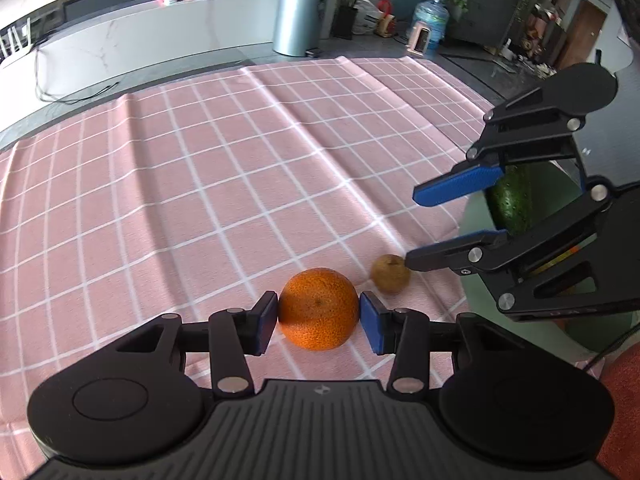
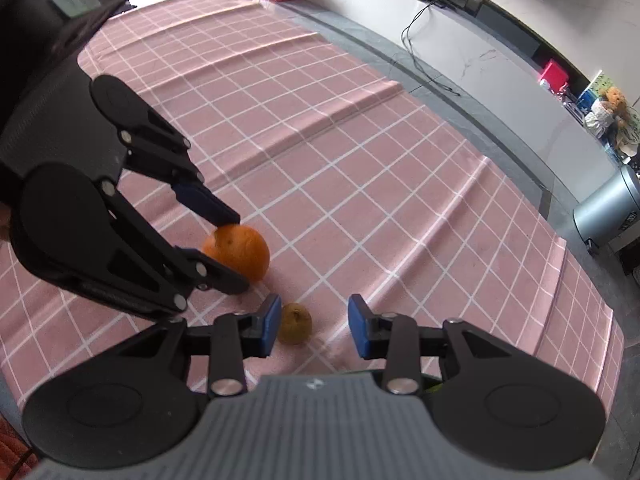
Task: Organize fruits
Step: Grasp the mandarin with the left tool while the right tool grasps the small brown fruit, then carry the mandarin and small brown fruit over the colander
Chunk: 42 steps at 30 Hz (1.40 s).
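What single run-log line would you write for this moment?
left tongs: around orange, pads at its sides | right tongs: open, small brown fruit between pads | surface: pink checked cloth

My left gripper point(image 1: 319, 322) and right gripper point(image 2: 313, 325) are matte black linkages with silver rivets, blue pads point(image 1: 372, 327), round discs at seven and five o'clock, and ribbed grey housings.

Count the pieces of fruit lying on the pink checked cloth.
2. The round orange fruit sits between the left claw's blue pads. The small brownish fruit lies beside it, by the open right claw. More may be hidden behind the claws.
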Each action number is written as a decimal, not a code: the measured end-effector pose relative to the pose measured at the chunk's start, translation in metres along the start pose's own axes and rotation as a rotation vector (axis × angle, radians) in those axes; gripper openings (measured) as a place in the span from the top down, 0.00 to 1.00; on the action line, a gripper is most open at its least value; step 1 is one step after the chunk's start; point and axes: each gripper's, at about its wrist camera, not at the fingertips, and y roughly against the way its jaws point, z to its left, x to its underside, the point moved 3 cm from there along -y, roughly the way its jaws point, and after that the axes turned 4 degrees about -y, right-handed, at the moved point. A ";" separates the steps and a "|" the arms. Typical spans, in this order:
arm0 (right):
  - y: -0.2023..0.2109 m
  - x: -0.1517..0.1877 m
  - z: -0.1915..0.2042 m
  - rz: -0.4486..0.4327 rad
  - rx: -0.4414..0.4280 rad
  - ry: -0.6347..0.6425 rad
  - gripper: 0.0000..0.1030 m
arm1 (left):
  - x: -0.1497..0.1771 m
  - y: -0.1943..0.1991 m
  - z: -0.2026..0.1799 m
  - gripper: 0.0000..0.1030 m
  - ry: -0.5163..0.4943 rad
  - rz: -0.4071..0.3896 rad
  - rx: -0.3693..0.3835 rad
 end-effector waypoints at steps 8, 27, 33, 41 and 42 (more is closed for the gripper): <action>-0.038 -0.017 0.008 0.233 -0.034 0.085 0.68 | 0.005 0.022 0.010 0.51 0.041 -0.030 -0.023; 0.014 -0.010 0.009 0.122 -0.073 -0.116 0.80 | 0.009 0.076 -0.011 0.51 0.130 -0.093 -0.013; 0.083 0.019 0.002 0.020 -0.067 -0.215 0.80 | -0.004 0.089 -0.050 0.51 0.097 -0.110 0.048; 0.123 0.097 -0.023 0.064 0.005 -0.318 0.80 | -0.021 0.067 -0.123 0.51 0.008 -0.046 0.195; 0.124 0.106 -0.025 0.072 0.011 -0.332 0.80 | -0.022 0.063 -0.131 0.51 0.002 -0.031 0.208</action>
